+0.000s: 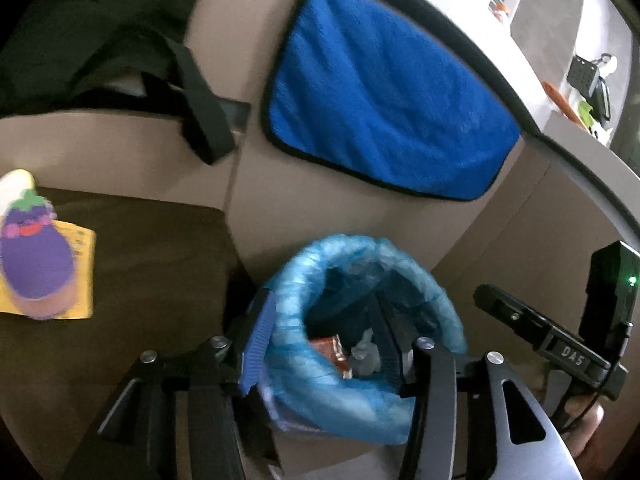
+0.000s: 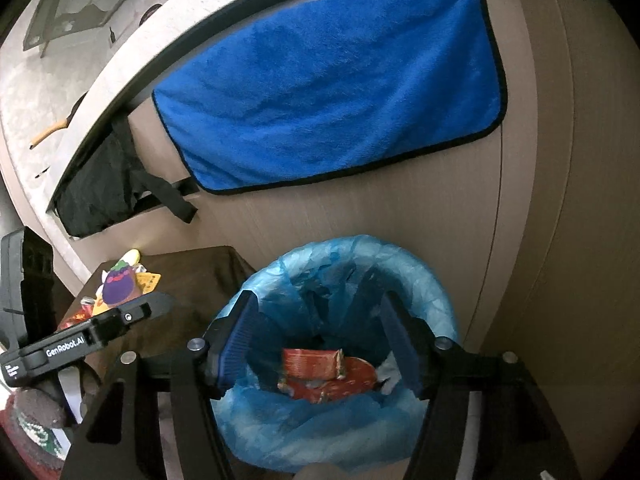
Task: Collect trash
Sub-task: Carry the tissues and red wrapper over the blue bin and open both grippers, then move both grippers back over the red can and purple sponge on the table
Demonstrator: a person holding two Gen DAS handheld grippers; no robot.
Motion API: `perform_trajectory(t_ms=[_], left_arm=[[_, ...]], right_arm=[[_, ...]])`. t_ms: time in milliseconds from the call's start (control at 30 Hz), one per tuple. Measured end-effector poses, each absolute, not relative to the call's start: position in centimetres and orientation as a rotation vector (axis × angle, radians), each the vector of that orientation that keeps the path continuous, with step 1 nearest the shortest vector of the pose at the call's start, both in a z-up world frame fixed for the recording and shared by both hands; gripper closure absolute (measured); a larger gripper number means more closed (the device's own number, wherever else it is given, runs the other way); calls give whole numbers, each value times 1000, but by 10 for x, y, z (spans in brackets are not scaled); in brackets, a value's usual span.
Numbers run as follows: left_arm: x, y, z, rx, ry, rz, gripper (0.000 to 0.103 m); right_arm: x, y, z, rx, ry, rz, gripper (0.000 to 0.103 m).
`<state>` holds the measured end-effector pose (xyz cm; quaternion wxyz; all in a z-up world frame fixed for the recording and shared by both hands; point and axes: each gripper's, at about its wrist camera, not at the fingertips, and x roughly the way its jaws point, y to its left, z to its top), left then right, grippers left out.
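Trash left of frame first: an eggplant toy (image 2: 119,283) and yellow packet (image 2: 149,281) wait on the brown table (image 2: 192,280). Centre, both claws hang over the blue-lined bin (image 2: 434,280), left claw (image 1: 320,344) and right claw (image 2: 320,344) jaws apart, holding nothing. Red wrapper (image 2: 320,372) lies inside. Swing wide of the liner rim. Bin's bottom is hidden; the grey scrap is perhaps tissue.

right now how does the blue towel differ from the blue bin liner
The blue towel hangs flat against the cabinet front; the blue bin liner is crumpled around a bin's rim. The towel is thick, opaque, black-edged cloth; the liner is thin, pale, see-through plastic. The liner holds a red wrapper; the towel holds nothing. Both are blue.
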<state>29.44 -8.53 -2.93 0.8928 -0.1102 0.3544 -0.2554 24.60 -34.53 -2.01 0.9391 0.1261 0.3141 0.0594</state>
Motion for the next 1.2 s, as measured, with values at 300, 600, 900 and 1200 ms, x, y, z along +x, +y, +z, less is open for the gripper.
perform_trajectory(t_ms=[300,600,900,1200], left_arm=[[261,29,1,-153,619,-319,53],[244,186,11,-179,582,-153,47],[244,268,-32,-292,669,-115,47],[242,290,-50,-363,697,-103,47]], right_arm=[[241,-278,9,165,638,162,41],[278,-166,36,120,629,339,38],[326,-39,14,-38,721,545,36],[349,0,-25,-199,781,553,36]])
